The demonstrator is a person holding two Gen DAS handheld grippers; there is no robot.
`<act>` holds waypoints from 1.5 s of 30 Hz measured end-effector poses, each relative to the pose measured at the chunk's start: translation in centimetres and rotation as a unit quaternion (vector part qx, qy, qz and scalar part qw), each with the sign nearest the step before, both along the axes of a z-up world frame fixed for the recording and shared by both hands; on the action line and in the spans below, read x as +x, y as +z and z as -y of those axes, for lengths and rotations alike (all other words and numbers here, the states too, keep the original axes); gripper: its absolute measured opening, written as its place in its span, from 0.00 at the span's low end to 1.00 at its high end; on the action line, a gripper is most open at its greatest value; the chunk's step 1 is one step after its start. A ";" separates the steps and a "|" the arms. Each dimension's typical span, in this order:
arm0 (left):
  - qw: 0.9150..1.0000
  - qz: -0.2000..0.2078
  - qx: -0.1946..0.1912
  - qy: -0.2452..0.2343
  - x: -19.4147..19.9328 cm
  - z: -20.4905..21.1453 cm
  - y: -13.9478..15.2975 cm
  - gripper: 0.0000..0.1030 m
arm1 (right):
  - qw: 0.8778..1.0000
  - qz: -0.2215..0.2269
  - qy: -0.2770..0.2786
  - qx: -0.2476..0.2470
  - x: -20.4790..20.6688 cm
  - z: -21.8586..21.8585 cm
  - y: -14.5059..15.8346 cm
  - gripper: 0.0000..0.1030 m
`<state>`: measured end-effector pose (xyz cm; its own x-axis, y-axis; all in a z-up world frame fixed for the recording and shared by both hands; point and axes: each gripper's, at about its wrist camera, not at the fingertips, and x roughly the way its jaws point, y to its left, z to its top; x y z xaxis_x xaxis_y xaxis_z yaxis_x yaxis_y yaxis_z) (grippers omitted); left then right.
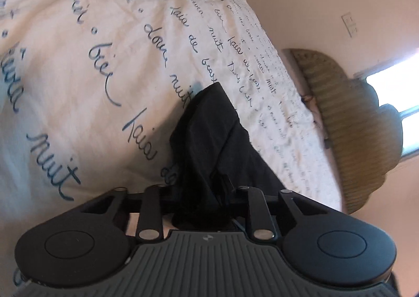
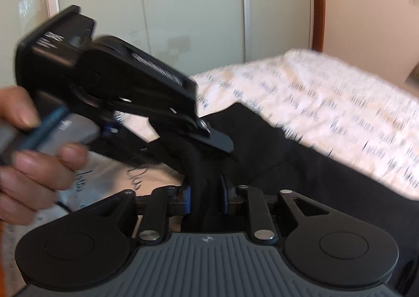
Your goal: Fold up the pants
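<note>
The pants [image 1: 209, 134] are black, of a soft matte cloth, and lie on my bed. In my left wrist view a bunched fold of them rises toward me from the cover, creased along its length, its far tip pointed. In my right wrist view the pants [image 2: 301, 166] spread dark and flat to the right, while a gathered, rope-like roll stands up near me.

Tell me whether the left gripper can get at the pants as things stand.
Likely yes. The left gripper already has black pants bunched between its fingers, beside the right gripper, which is clamped on the same cloth. Nothing stands between them on the bedspread.
</note>
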<state>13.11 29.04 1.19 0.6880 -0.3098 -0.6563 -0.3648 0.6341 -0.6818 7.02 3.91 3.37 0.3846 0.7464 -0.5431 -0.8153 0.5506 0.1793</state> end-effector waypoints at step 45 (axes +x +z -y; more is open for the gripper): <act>0.896 0.163 0.367 -0.190 -11.5 15.8 5.0 0.56 | 0.905 -0.336 -0.139 0.222 7.9 16.6 -4.4 0.17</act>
